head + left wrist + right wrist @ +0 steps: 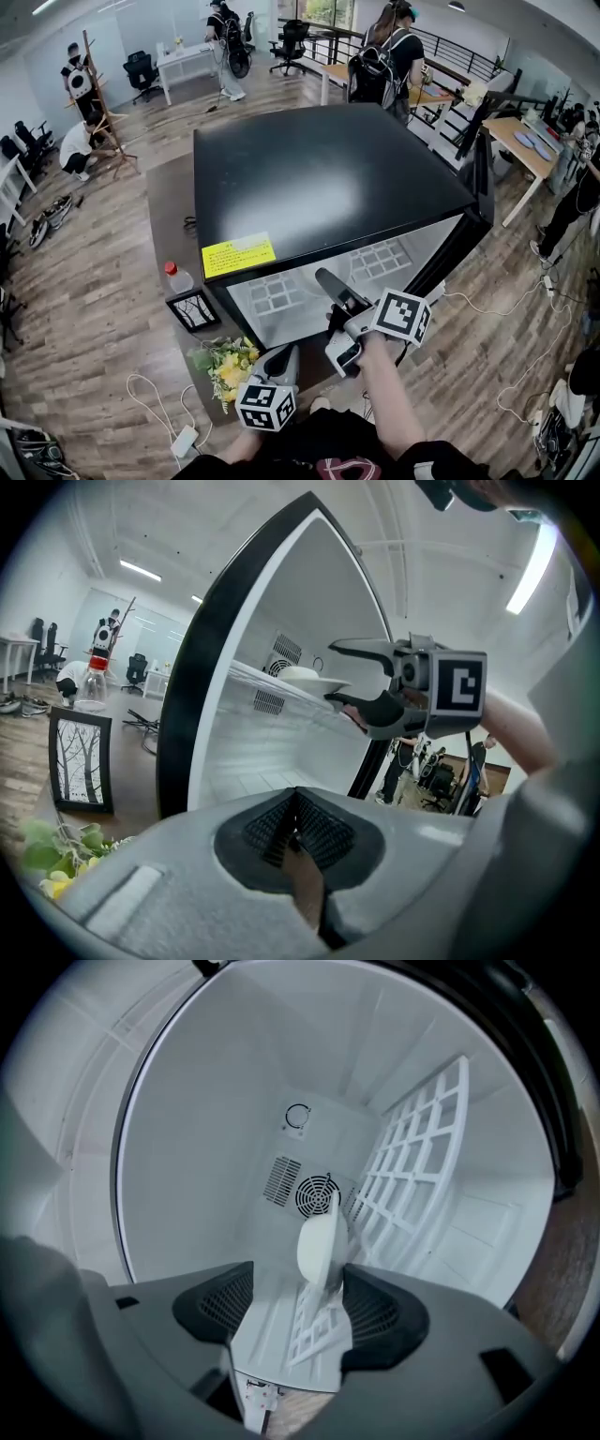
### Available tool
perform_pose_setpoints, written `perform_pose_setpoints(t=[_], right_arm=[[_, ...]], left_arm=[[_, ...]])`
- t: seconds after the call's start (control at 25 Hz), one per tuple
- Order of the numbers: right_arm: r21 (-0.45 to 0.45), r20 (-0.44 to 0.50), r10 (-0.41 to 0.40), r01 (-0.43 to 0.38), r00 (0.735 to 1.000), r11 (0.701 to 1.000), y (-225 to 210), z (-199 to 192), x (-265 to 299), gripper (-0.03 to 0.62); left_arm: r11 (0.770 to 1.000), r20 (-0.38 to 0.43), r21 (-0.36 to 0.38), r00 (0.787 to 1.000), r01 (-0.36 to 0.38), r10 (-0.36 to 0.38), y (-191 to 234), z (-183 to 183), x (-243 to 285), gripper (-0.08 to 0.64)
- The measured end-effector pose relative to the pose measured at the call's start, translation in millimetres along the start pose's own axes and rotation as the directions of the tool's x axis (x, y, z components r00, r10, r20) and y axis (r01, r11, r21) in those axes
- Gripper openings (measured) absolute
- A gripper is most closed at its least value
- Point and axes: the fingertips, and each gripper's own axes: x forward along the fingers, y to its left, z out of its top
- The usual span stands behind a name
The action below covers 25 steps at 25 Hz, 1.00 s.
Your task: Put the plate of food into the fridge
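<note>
A yellow label [238,255] on the black fridge's [328,178] top carries print too small to read. The fridge stands on a wood floor [94,272] in an open office with desks and chairs. The plate [319,1246] rests on the white wire shelf [417,1162] inside, between the right gripper's [295,1302] 2 released, spread jaws. The left gripper [295,822] is clenched on nothing, outside the fridge.

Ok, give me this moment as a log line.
stage: plate on fridge shelf | right hand-held gripper: open, jaws astride plate rim | left hand-held gripper: shut, empty, outside fridge
</note>
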Motion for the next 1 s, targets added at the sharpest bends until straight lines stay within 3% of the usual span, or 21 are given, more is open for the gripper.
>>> perform_pose_setpoints(t=[0.24,0.56,0.88,1.0], right_arm=[[-0.123,-0.038,-0.005,0.001,0.999,0.992,5,-4,-1,0.328],[-0.290,-0.063,-0.061,0.041,0.996,0.956,6,-12,0,0.347],[-0.412,-0.081,-0.133,0.089,0.988,0.907,2,-23,-3,0.347],[-0.474,-0.082,-0.162,0.104,0.983,0.874,0,-26,-2,0.348]], left_arm=[[0.999,-0.016,0.000,0.999,-0.052,0.052,10,2,-1,0.006],[1.000,0.002,-0.007,1.000,-0.021,0.021,-1,6,2,0.006],[0.997,-0.009,-0.025,0.997,-0.071,0.071,11,6,4,0.006],[0.997,0.002,-0.031,0.997,-0.071,0.071,13,7,3,0.006]])
